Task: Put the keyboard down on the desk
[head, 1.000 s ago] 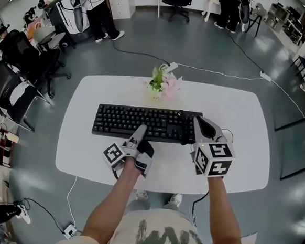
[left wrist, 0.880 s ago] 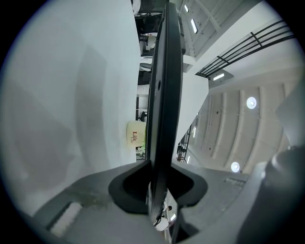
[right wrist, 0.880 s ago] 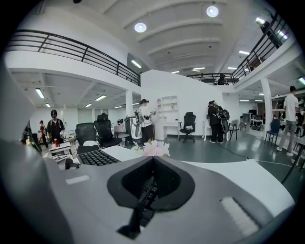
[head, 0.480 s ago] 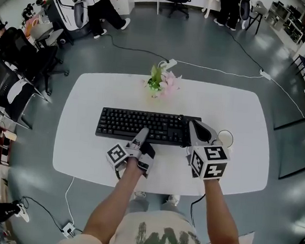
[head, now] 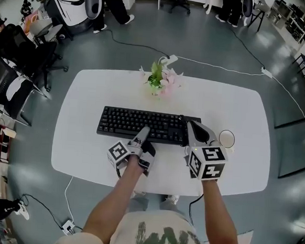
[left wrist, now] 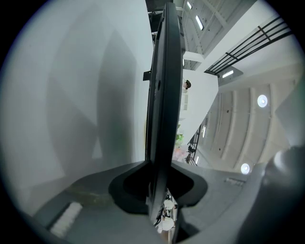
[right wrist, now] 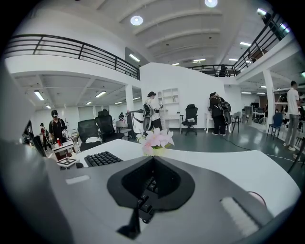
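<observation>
Left hand-held gripper (head: 143,131) is clamped on the near long edge of the black keyboard (head: 136,124), just below frame centre in the head view; its own view shows the keyboard edge-on, pinched between the jaws. Right hand-held gripper (head: 188,126) is clamped on the keyboard's right end, keys showing between its jaws. The keyboard sits level across mid-frame over the white counter (head: 243,107), contact not clear, with a flower pot (head: 160,81) beyond it at upper centre and a white round object (head: 226,139) right of the right hand-held gripper.
</observation>
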`<action>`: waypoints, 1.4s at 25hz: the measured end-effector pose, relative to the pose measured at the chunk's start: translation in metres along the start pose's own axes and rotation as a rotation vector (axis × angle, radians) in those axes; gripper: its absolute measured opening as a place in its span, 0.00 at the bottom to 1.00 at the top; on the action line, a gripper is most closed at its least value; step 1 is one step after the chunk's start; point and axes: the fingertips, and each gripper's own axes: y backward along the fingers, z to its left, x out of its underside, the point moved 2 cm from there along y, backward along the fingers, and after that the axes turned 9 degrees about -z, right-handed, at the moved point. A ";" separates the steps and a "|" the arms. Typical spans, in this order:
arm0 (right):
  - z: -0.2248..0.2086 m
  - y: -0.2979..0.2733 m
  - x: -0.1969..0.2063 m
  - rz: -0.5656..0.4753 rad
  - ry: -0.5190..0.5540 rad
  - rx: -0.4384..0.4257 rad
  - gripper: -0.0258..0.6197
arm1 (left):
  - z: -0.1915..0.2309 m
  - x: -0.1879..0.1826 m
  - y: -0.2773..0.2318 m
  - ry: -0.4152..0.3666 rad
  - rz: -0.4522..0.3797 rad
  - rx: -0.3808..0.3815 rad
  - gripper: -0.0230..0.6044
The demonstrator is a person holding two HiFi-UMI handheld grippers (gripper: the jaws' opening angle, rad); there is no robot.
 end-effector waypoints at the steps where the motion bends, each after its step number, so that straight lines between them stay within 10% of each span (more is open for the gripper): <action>1: 0.000 0.000 0.001 0.002 -0.001 -0.001 0.04 | 0.002 0.000 0.000 -0.002 -0.001 -0.006 0.18; 35: 0.005 0.003 0.008 0.032 -0.004 -0.020 0.04 | 0.019 -0.002 0.000 -0.003 -0.033 -0.173 0.36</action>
